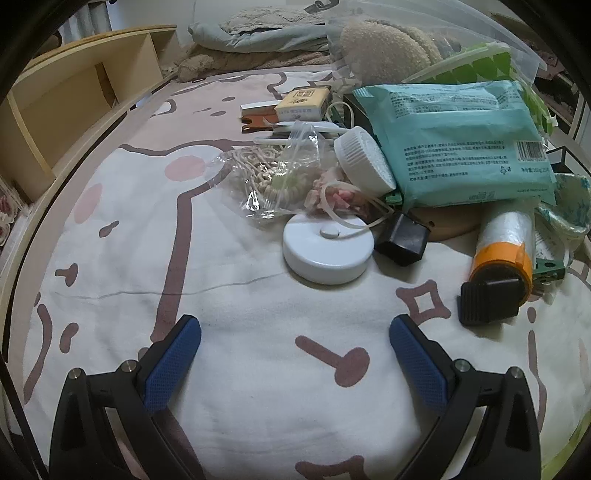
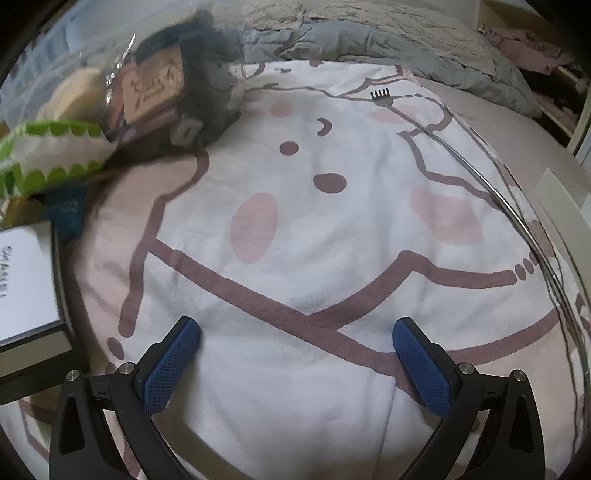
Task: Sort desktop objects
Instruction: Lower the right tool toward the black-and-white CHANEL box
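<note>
A jumble of small objects lies on a cartoon-print blanket [image 1: 229, 398]. In the left wrist view I see a round white disc [image 1: 328, 249], a black cube adapter [image 1: 403, 238], a white ribbed-cap jar [image 1: 364, 159] on its side, a clear bag of beads [image 1: 273, 177], a teal wipes pack [image 1: 458, 140] and an orange-collared roll with a black cap [image 1: 498, 273]. My left gripper [image 1: 295, 332] stands open in front of the disc, holding nothing. My right gripper [image 2: 296, 334] is open over bare blanket [image 2: 314, 229], also holding nothing.
A wooden shelf unit [image 1: 74, 96] runs along the left. A yellow box [image 1: 303, 103] and folded bedding [image 1: 258, 33] lie farther back. In the right wrist view, a white box [image 2: 26, 291] sits at left, a thin metal back scratcher [image 2: 443, 140] at right, a green-edged bag [image 2: 48, 155] at upper left.
</note>
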Demonstrator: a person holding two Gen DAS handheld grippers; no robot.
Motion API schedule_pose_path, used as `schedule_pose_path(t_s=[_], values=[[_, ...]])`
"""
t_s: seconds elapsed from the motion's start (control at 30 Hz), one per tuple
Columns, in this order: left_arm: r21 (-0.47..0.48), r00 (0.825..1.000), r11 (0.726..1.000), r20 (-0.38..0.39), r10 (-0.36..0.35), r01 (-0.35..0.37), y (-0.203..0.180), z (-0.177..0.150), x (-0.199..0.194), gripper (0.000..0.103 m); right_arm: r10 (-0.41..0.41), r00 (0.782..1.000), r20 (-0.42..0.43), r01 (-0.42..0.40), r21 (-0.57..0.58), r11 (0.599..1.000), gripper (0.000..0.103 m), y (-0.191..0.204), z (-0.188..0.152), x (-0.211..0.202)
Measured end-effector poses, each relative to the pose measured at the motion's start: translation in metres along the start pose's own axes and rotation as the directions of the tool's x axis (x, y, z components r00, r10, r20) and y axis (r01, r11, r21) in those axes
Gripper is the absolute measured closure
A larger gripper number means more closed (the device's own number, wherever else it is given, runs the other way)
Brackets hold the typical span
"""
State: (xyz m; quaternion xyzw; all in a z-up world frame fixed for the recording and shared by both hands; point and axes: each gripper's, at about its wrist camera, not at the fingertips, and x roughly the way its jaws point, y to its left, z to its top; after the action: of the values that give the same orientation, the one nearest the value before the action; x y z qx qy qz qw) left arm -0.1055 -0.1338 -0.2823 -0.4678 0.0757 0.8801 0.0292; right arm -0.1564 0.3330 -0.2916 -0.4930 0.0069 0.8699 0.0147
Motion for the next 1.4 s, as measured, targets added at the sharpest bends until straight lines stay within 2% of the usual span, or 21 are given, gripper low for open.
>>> schedule_pose_path(t_s=[0.2,0.23,0.33,0.4,0.47,0.53,0.6,0.73,0.83,0.9,0.97,1.03,1.13,1.27,1.4], values=[[-0.004,1.000,1.000,0.001,-0.003,0.003,-0.001,0.000,0.000,0.000,-0.017,0.998,-0.068,0.016,-0.006,1.000,0.000,0.003,0.014,-0.003],[-0.007,1.000,1.000,0.003,-0.008,0.008,-0.001,-0.001,0.000,0.000,0.004,0.998,-0.070,-0.004,-0.011,1.000,0.000,0.006,0.018,-0.007],[-0.009,1.000,1.000,0.011,-0.012,0.012,-0.001,-0.001,0.000,0.000,0.105,0.994,-0.005,-0.105,-0.080,0.991,0.000,0.026,0.031,-0.034],[-0.006,1.000,1.000,0.016,-0.012,0.012,0.001,-0.001,0.000,0.000,0.184,0.981,0.063,-0.173,-0.151,0.973,0.000,0.045,0.037,-0.059],[-0.006,1.000,1.000,0.019,-0.015,0.015,0.001,-0.001,0.000,0.000,0.267,0.957,0.116,-0.241,-0.200,0.950,0.000,0.062,0.037,-0.080],[-0.006,1.000,1.000,0.023,-0.016,0.017,0.001,-0.001,0.000,0.000,0.349,0.928,0.130,-0.312,-0.244,0.918,0.000,0.080,0.034,-0.095],[-0.006,0.999,1.000,0.026,-0.018,0.019,0.003,-0.002,-0.001,0.000,0.396,0.912,0.109,-0.351,-0.297,0.888,0.000,0.098,0.026,-0.104],[-0.005,0.999,1.000,0.030,-0.020,0.020,0.004,-0.002,-0.001,0.000,0.410,0.912,0.020,-0.369,-0.397,0.840,0.000,0.125,0.005,-0.100],[-0.004,0.999,1.000,0.031,-0.019,0.019,0.004,-0.002,-0.001,0.000,0.344,0.939,-0.001,-0.309,-0.444,0.841,0.000,0.134,-0.005,-0.091],[-0.004,0.999,1.000,0.031,-0.019,0.019,0.003,-0.002,-0.002,0.000,0.314,0.949,-0.005,-0.289,-0.402,0.869,0.000,0.127,-0.002,-0.083],[-0.003,0.999,1.000,0.031,-0.018,0.018,0.003,-0.003,-0.002,0.000,0.348,0.937,-0.004,-0.331,-0.317,0.889,0.000,0.112,0.004,-0.081],[-0.003,0.999,1.000,0.033,-0.018,0.019,0.003,-0.003,-0.002,0.000,0.353,0.935,0.046,-0.332,-0.242,0.912,0.000,0.099,0.011,-0.084],[-0.004,0.999,1.000,0.035,-0.020,0.021,0.004,-0.003,-0.002,0.000,0.287,0.947,0.144,-0.269,-0.128,0.955,0.000,0.075,0.023,-0.090],[-0.002,0.999,1.000,0.036,-0.017,0.017,0.003,-0.003,-0.001,0.000,0.249,0.954,0.165,-0.258,0.036,0.966,0.000,0.044,0.032,-0.081],[-0.001,0.999,1.000,0.036,-0.015,0.015,0.003,-0.002,-0.004,0.000,0.208,0.963,0.173,-0.226,0.091,0.970,0.000,0.032,0.033,-0.078]])
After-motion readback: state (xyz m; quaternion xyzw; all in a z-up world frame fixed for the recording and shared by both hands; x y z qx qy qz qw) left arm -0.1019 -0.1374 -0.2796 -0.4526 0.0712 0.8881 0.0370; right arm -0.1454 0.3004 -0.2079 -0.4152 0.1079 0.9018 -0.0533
